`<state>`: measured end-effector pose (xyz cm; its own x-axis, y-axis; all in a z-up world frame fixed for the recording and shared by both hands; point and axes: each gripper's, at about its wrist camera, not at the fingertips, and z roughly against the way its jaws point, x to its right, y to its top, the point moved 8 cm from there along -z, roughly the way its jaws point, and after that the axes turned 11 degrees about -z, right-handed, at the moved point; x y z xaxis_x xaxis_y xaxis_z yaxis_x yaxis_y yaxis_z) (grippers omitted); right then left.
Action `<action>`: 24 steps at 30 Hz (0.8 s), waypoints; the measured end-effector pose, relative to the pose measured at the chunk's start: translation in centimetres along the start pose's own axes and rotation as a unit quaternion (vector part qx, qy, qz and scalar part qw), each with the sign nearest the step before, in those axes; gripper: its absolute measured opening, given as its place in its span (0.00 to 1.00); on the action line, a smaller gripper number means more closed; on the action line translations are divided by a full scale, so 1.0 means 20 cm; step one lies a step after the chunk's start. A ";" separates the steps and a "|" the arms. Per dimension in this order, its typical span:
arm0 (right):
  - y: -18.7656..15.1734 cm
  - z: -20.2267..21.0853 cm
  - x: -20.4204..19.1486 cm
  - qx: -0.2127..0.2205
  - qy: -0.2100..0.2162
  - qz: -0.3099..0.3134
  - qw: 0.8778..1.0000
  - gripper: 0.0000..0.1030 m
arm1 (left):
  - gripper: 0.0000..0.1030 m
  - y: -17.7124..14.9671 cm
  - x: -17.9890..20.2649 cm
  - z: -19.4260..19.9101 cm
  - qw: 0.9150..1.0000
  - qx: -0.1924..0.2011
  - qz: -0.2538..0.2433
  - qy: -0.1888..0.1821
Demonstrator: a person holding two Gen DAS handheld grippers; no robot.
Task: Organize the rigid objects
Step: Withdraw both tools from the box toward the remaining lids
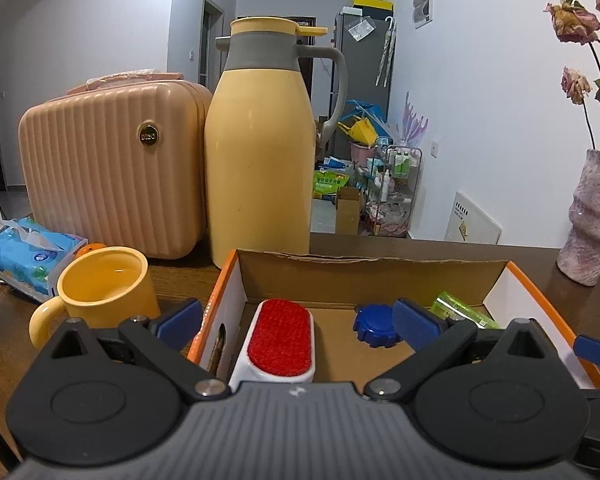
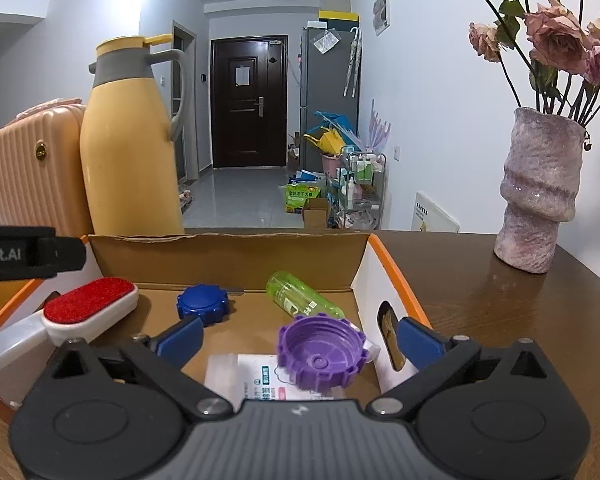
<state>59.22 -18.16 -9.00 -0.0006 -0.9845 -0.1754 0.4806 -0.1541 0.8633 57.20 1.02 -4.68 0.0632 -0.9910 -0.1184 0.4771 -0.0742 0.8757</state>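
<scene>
Evidently both grippers — left, right — hover spread and empty-handed over the cardboard box — sorting its lint brush.

Cardboard box – matt; wooden table – glossy; vase rough.
</scene>
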 end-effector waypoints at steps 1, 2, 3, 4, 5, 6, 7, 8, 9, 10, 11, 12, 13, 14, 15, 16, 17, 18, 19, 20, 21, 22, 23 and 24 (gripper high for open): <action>0.00 0.00 0.00 -0.001 -0.001 0.000 1.000 1.00 | 1.00 0.00 0.00 0.01 1.000 0.001 0.002 -0.002; 0.00 0.00 0.00 0.000 -0.002 0.000 1.000 1.00 | 1.00 0.01 0.00 0.01 1.000 0.003 0.003 -0.003; 0.00 0.01 0.00 0.001 -0.003 0.001 1.000 1.00 | 1.00 0.01 -0.01 0.02 1.000 0.004 0.004 -0.002; 0.01 0.02 0.00 0.003 -0.003 0.001 1.000 1.00 | 1.00 0.01 -0.01 0.03 1.000 0.007 0.006 -0.002; 0.01 0.02 0.00 0.004 -0.003 0.000 1.000 1.00 | 1.00 0.01 -0.01 0.04 1.000 0.010 0.007 -0.003; 0.01 0.03 0.00 0.005 -0.003 -0.001 1.000 1.00 | 1.00 0.02 -0.02 0.06 1.000 0.012 0.010 -0.003; 0.02 0.04 0.00 0.006 -0.002 -0.003 1.000 1.00 | 1.00 0.02 -0.02 0.07 1.000 0.016 0.013 -0.002; 0.02 0.05 0.00 0.008 -0.001 -0.005 1.000 1.00 | 1.00 0.02 -0.02 0.09 1.000 0.020 0.016 -0.004; 0.02 0.06 0.01 0.009 0.000 -0.007 1.000 1.00 | 1.00 0.02 -0.03 0.11 1.000 0.024 0.018 -0.006; 0.03 0.07 0.01 0.010 0.001 -0.008 1.000 1.00 | 1.00 0.02 -0.03 0.13 0.999 0.028 0.018 -0.007; 0.03 0.08 0.01 0.012 0.001 -0.009 1.000 1.00 | 1.00 0.02 -0.03 0.15 0.999 0.033 0.017 -0.007; 0.04 0.10 0.01 0.015 0.001 -0.010 1.000 1.00 | 1.00 0.01 -0.03 0.17 0.999 0.037 0.014 -0.006; 0.04 0.11 0.01 0.017 0.001 -0.010 1.000 1.00 | 1.00 0.01 -0.04 0.19 0.999 0.041 0.012 -0.004; 0.04 0.13 0.01 0.018 0.000 -0.009 1.000 1.00 | 1.00 0.01 -0.05 0.21 0.999 0.046 0.011 0.000; 0.04 0.14 0.01 0.019 -0.003 -0.007 1.000 1.00 | 1.00 0.00 -0.06 0.24 0.999 0.051 0.012 0.003; 0.04 0.15 0.01 0.022 -0.006 -0.005 1.000 1.00 | 1.00 0.00 -0.06 0.26 0.998 0.054 0.012 0.004; 0.04 0.17 0.01 0.024 -0.006 -0.004 1.000 1.00 | 1.00 -0.01 -0.07 0.27 0.998 0.057 0.011 0.003; 0.04 0.19 0.01 0.025 -0.005 -0.002 1.000 1.00 | 1.00 -0.01 -0.08 0.29 0.998 0.060 0.010 0.003; 0.03 0.20 0.01 0.026 -0.003 0.000 1.000 1.00 | 1.00 -0.02 -0.09 0.31 0.998 0.063 0.009 0.005; 0.03 0.22 0.01 0.028 -0.002 0.003 1.000 1.00 | 1.00 -0.03 -0.10 0.33 0.998 0.066 0.008 0.006; 0.02 0.24 0.01 0.030 0.000 0.005 1.000 1.00 | 1.00 -0.04 -0.11 0.35 0.998 0.069 0.008 0.007; 0.02 0.26 0.01 0.032 0.001 0.007 0.999 1.00 | 1.00 -0.05 -0.12 0.37 0.997 0.071 0.007 0.007; 0.01 0.28 0.00 0.035 0.003 0.009 0.999 1.00 | 1.00 -0.05 -0.13 0.39 0.997 0.073 0.007 0.007; 0.01 0.30 0.00 0.037 0.005 0.010 0.999 1.00 | 1.00 -0.06 -0.14 0.40 0.997 0.075 0.007 0.008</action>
<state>54.02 -18.77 -6.08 0.0183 -0.9867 -0.1618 0.4136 -0.1398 0.8996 49.33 2.92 -1.69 0.0830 -0.9903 -0.1115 0.3399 -0.0770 0.9373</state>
